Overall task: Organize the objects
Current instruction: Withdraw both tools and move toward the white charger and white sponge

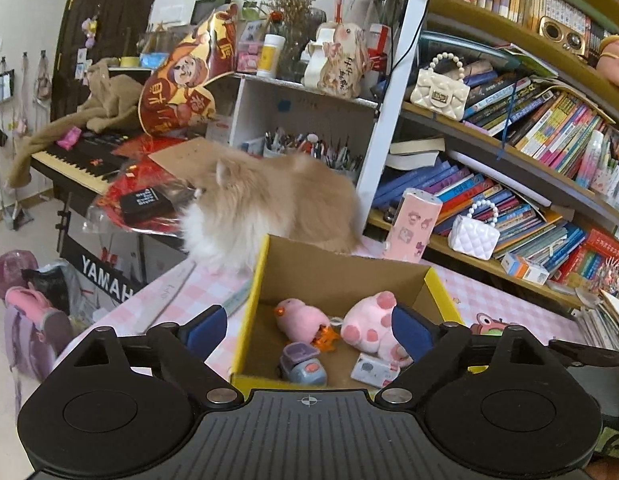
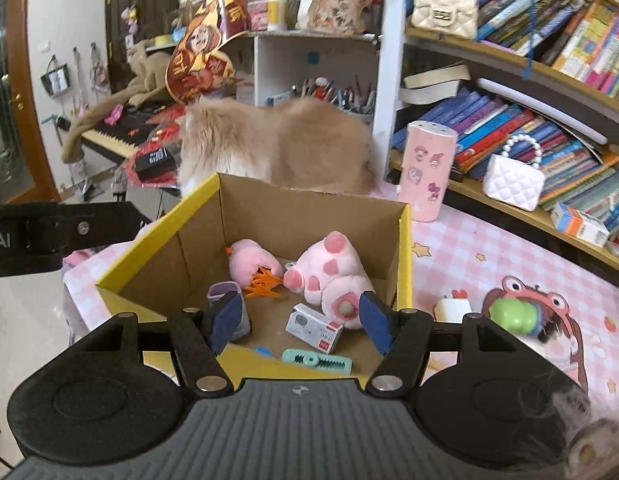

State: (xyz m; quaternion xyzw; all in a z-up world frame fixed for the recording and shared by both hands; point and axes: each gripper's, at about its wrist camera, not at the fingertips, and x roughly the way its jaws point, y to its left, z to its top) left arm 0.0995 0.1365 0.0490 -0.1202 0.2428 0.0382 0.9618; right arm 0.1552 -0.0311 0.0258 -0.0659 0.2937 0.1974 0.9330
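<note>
A cardboard box (image 1: 261,280) (image 2: 405,256) with yellow outer walls stands open on the pink checked tabletop. In it lie a pink plush pig (image 1: 369,324) (image 2: 329,268), a pink plush duck (image 1: 297,318) (image 2: 251,262), an orange claw clip (image 1: 327,338) (image 2: 263,280), a purple toy car (image 1: 301,364) (image 2: 223,292), a small white carton (image 1: 373,368) (image 2: 315,326) and a teal clip (image 2: 317,360). My left gripper (image 1: 309,324) hangs open above the box's near edge, holding nothing. My right gripper (image 2: 301,314) is open over the same edge, empty.
A fluffy tan cat (image 1: 269,208) (image 2: 277,140) stands just behind the box. A pink cylinder (image 2: 429,168) stands at the box's far right. A green toy (image 2: 513,314) and a small white item (image 2: 449,310) lie on the cloth to the right. Crowded bookshelves (image 1: 509,184) line the right, a keyboard (image 1: 69,160) the left.
</note>
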